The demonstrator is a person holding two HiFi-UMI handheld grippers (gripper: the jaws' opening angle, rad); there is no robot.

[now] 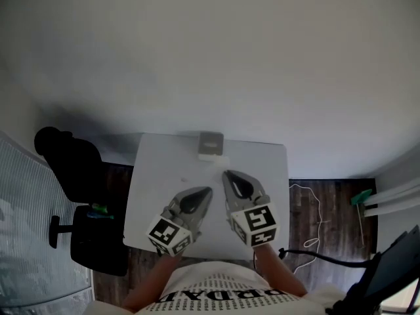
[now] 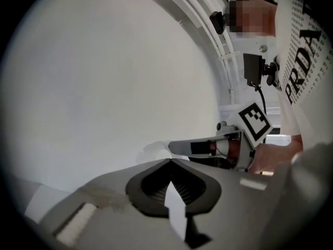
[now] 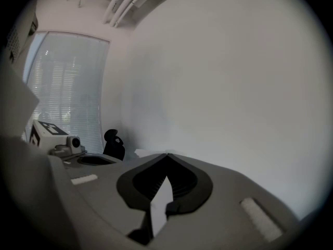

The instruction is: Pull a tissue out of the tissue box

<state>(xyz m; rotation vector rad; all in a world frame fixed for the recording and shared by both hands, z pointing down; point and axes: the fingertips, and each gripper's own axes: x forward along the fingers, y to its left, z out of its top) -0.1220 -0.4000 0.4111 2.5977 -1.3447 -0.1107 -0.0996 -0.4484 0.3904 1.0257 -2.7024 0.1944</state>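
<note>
Head view: the tissue box (image 1: 210, 141) sits at the far edge of the white tabletop (image 1: 151, 176), with a tissue (image 1: 214, 156) sticking out on its near side. The left tool (image 1: 207, 191) and right tool (image 1: 226, 174) hover side by side over the middle of the tabletop, tips pointing toward the box. The right one is nearer to it, but neither touches it. The box looks small and light and sits close to the far edge, so a pull with nothing steadying it could drag or lift the whole box instead of freeing a sheet.

Left gripper view: the left tool (image 2: 169, 161) is clenched, its tips meet and nothing lies between them. The tip of the right tool (image 2: 174, 147) shows just beyond. Arriving closed like this, it would only nudge the box.

Right gripper view: the right tool (image 3: 166, 154) is also clenched and empty. It has to be released before it reaches the tissue, or the tips will push the sheet back into the slot. Too shallow a pinch could tear off a corner, and too deep a pinch could bring out several sheets at once. The two tools are close together, so they might knock into each other on the way in.
</note>
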